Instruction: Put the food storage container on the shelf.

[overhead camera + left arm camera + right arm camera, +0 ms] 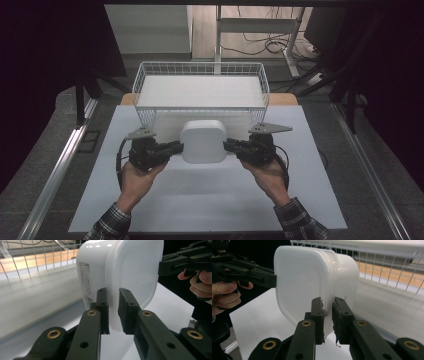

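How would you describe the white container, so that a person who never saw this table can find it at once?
Start at the white wire basket at the far edge of the table. Just in front of it, the container is held by its rim between the left gripper and the right gripper. It is the one solid, rounded-square white plastic tub with a lid.

Container (203,141) btwn both grippers, wire basket (201,70) just behind it

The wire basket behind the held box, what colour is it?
White; the wire basket shows best in the high view.
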### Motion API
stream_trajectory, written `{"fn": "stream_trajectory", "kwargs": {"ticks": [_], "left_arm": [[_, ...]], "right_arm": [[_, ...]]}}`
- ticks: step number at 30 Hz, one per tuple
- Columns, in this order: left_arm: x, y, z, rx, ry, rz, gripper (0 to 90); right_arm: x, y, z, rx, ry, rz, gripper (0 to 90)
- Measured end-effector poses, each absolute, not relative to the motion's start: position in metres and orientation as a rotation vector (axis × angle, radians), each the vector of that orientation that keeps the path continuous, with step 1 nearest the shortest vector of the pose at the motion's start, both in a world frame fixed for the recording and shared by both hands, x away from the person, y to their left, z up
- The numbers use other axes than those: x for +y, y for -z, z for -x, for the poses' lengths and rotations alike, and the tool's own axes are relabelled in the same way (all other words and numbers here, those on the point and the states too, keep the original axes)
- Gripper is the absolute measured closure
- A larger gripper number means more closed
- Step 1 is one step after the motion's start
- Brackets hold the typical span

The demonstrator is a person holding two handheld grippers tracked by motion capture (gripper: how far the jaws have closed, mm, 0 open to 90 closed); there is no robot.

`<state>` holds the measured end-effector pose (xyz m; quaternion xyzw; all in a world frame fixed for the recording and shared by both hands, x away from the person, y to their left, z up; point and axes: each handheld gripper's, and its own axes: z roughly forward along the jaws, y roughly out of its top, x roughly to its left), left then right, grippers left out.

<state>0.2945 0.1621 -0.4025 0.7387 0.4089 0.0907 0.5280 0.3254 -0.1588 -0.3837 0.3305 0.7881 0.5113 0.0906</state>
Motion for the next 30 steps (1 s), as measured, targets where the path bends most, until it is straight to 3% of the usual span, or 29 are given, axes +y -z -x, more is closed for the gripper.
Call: {"fn": "stream_trajectory", "kwargs": {"ticks": [30], "left_arm": [[0.175,0.319,-0.37,0.963,-0.261,-1.724,79.6]], "right_arm": [[-0.143,0.301,-0.398,2.244,-1.563,-0.967,79.1]]}}
